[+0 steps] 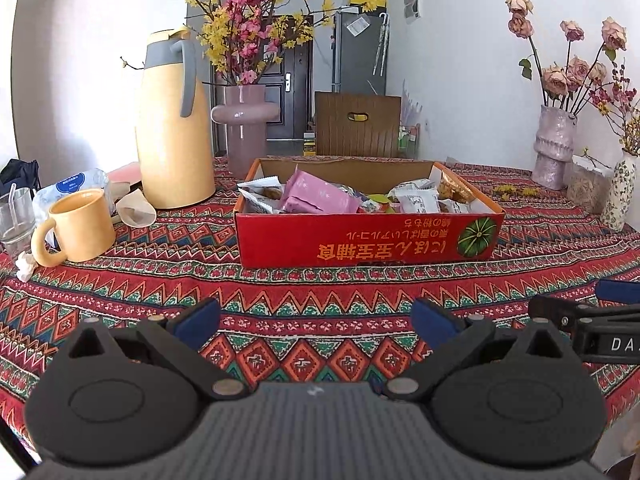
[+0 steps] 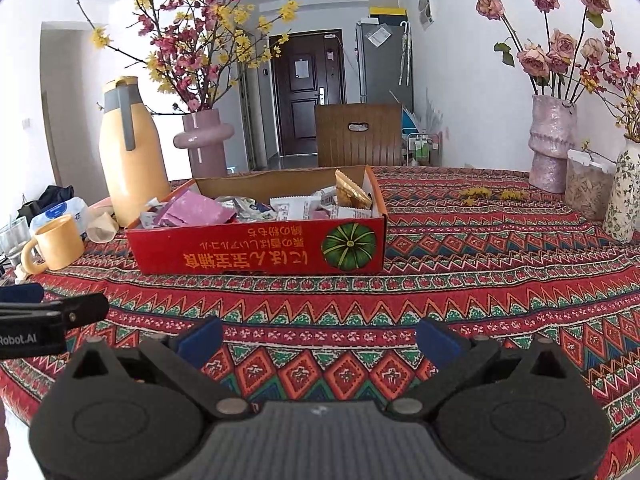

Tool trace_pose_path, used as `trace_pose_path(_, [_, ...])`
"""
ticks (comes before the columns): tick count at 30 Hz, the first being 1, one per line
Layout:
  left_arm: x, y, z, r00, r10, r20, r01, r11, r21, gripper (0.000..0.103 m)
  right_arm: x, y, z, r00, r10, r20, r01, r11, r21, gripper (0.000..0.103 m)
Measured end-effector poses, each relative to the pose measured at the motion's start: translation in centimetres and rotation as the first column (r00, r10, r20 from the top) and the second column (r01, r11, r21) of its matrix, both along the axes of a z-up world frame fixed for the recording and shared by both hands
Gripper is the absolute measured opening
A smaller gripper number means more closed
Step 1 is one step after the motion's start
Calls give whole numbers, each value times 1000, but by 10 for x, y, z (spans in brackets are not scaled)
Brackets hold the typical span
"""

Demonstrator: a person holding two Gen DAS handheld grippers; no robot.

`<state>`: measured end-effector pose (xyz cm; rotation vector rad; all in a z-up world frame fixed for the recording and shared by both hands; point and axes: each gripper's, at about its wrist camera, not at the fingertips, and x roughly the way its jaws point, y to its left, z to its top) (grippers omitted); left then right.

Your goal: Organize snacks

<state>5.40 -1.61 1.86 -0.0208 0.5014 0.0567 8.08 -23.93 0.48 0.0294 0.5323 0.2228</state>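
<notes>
Snack packets [image 1: 320,196] lie heaped inside a shallow red cardboard box [image 1: 368,240], which sits on the patterned surface [image 1: 320,292] straight ahead of both tongs and a little beyond their reach. A pink wrapper [image 1: 316,196] leans across the pile toward the left side, white packets [image 1: 420,200] crowd the right, and a golden one [image 2: 352,192] stands on edge against the far right wall; they look tossed in rather than lined up, probably because the low open tray lets anything be dropped in from above. No packet that I can make out lies loose on the cloth around the box, so the scene would fit either a gathering that has ended or a jumble inside the box waiting to be sorted (one moment cannot say which). Off to the left of the tongs stand a yellow mug [image 1: 80,228] and a tall yellow thermos [image 1: 172,120]. Both tools hover low over the cloth, side by side. The left tongs [image 1: 316,320] are spread wide, released, with nothing between the blue pads. The right tongs [image 2: 320,340] are equally wide apart and empty, touching neither the box nor the cloth so far as the views show.
</notes>
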Motion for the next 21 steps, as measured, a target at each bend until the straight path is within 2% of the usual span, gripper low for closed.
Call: trace_pose_path(21, [-1, -2, 0, 1000, -4, 3, 4, 1000, 2, 103, -2, -2, -2, 1000, -1, -4, 1, 1000, -2, 103])
